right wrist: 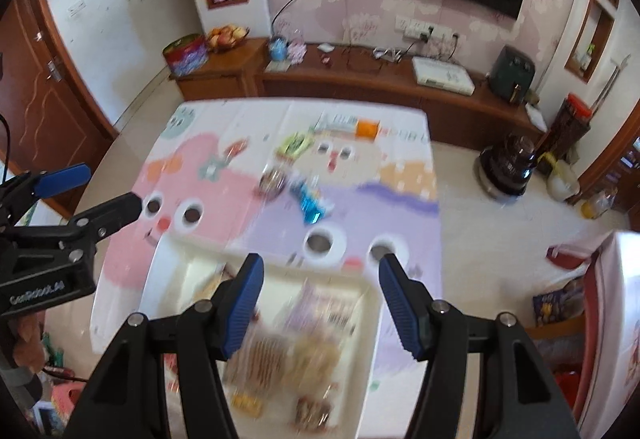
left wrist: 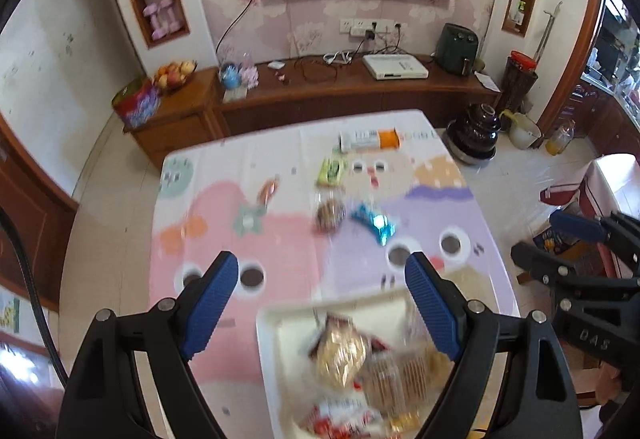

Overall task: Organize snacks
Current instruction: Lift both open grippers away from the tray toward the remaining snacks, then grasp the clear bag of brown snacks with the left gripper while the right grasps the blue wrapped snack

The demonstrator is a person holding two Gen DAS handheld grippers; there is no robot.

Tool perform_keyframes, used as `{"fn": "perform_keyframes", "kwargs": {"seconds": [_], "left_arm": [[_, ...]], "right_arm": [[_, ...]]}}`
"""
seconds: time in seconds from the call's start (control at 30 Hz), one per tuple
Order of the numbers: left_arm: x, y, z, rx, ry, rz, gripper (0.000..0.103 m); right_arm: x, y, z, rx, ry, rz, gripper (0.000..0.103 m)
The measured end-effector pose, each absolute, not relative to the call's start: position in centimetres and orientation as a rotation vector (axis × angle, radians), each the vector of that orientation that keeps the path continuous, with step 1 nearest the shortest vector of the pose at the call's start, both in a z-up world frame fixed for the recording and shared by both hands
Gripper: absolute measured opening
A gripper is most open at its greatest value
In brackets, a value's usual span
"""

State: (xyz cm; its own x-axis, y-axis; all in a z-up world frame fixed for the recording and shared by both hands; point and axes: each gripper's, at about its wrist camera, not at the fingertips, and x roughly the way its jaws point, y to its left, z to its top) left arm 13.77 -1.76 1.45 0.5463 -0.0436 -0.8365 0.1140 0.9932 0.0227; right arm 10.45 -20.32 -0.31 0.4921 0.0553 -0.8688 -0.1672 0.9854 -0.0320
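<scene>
A white tray [left wrist: 269, 323] [right wrist: 172, 259] sits at the near edge of the cartoon-print table [left wrist: 280, 239] [right wrist: 224, 199] and holds several wrapped snacks [left wrist: 342, 355] [right wrist: 268, 355], all blurred. Farther out on the cloth lie a blue wrapper [left wrist: 374, 223] [right wrist: 312, 201], a round dark snack pack [left wrist: 330, 213] [right wrist: 273, 181], a green packet [left wrist: 331, 171] [right wrist: 295, 143], an orange-and-white box [left wrist: 370, 139] [right wrist: 352, 127] and a thin orange wrapper [left wrist: 268, 191] [right wrist: 236, 147]. My left gripper [left wrist: 321, 257] [right wrist: 112, 186] hangs open above the tray, empty. My right gripper [right wrist: 320, 261] [left wrist: 536, 235] hovers beside it, open with nothing between its fingers.
Behind the table runs a low wooden TV cabinet [left wrist: 360, 91] with a fruit bowl [left wrist: 174, 75], a tin [left wrist: 136, 105], a white box [left wrist: 394, 66] and an air fryer [left wrist: 456, 47]. A dark pot [left wrist: 474, 131] stands on the floor at right. Plastic-covered furniture [right wrist: 612, 299] is near right.
</scene>
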Motion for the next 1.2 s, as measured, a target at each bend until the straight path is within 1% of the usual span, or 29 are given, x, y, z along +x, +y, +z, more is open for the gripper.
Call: {"fn": "perform_keyframes", "kwargs": {"seconds": [0.17,0.27,0.43,0.63,0.83,0.87,0.93,1.2], "left_arm": [[20.0,-2.0,1.1,0.106,0.992,-0.142,0.085],[23.6,-2.1,-1.2,0.119,1.021,-0.163,0.085],[28.6,-2.4,-8.0,0.141,1.129,-0.210,0.085],[31.7,-2.3,-16.8,0.112,1.269,-0.243,0.084],[33.3,-2.2,-23.4,0.098,1.382,-0.254,0.079],[33.4,-2.2,-24.0,0.099,1.393,-0.256,0.077],[33.6,-2.0,-25.0,0.108,1.405,-0.262,0.077],[33.8,-0.2,-26.0,0.113,1.412,-0.251,0.075]], "right_arm": [[16.7,-20.3,0.0,-0.137,1.041,0.119,0.060],[20.2,-20.0,-1.5,-0.152,1.069,0.106,0.060],[25.0,-20.1,-6.8,-0.119,1.168,0.109,0.060],[28.8,-20.2,-14.7,-0.021,1.318,0.151,0.060],[30.5,-19.6,-20.5,0.029,1.428,0.166,0.060],[30.6,-19.4,-21.3,0.030,1.441,0.169,0.060],[30.8,-19.0,-22.2,0.016,1.457,0.176,0.060],[31.0,-17.2,-24.9,-0.017,1.500,0.223,0.056]]}}
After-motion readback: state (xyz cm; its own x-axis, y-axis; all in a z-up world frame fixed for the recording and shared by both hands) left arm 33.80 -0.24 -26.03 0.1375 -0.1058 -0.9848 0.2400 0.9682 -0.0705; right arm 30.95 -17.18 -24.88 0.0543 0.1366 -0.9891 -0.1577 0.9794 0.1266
